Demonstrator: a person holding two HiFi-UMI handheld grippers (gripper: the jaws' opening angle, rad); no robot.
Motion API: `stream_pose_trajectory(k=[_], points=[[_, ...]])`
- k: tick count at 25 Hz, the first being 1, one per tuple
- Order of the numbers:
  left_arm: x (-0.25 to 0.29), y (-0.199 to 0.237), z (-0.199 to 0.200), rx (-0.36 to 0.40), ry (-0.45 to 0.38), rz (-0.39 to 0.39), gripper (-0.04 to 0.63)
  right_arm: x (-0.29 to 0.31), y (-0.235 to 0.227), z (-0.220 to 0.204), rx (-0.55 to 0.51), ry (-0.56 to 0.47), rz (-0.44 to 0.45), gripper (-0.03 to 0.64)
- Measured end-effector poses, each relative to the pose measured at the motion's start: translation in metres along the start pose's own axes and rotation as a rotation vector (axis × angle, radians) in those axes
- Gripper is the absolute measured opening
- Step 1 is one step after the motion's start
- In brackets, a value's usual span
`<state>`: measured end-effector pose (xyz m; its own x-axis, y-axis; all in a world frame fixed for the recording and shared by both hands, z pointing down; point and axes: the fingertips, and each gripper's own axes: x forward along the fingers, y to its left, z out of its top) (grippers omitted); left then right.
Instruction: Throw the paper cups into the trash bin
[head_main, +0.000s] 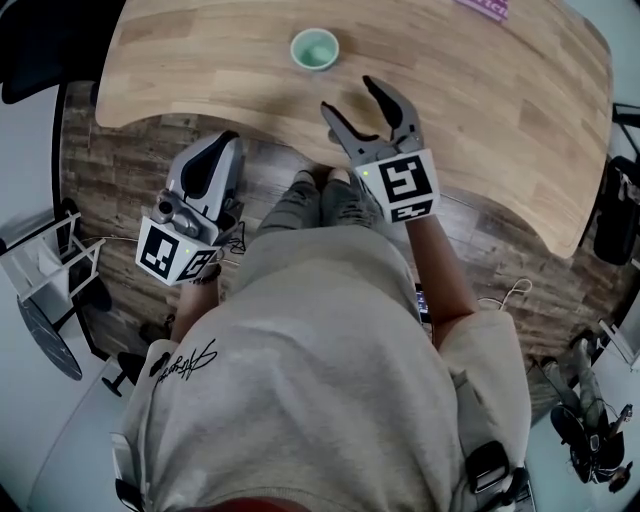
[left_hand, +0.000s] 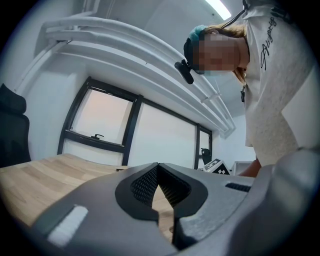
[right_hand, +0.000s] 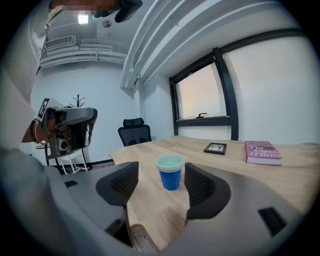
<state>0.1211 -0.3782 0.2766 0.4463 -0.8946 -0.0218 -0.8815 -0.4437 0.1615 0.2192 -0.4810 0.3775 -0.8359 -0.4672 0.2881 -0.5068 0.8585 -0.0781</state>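
The right hand-held gripper (head_main: 347, 93) is held apart, empty, facing the paper cup (head_main: 315, 48); the left hand-held gripper (head_main: 228, 138) is pressed together.

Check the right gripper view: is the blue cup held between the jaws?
No, the blue cup stands free on the table ahead of the right gripper, whose jaws are wide apart.

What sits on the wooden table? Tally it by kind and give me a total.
Paper cup: 1
Book: 1
Picture frame: 1
Total: 3
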Motion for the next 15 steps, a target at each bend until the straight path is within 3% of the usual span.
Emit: stream_pose_trajectory(k=[15], points=[[-0.017,0.017,-0.005,0.003,0.021,0.080,0.003,0.043,-0.006,-0.028,0.013,0.080,0.007,0.276]])
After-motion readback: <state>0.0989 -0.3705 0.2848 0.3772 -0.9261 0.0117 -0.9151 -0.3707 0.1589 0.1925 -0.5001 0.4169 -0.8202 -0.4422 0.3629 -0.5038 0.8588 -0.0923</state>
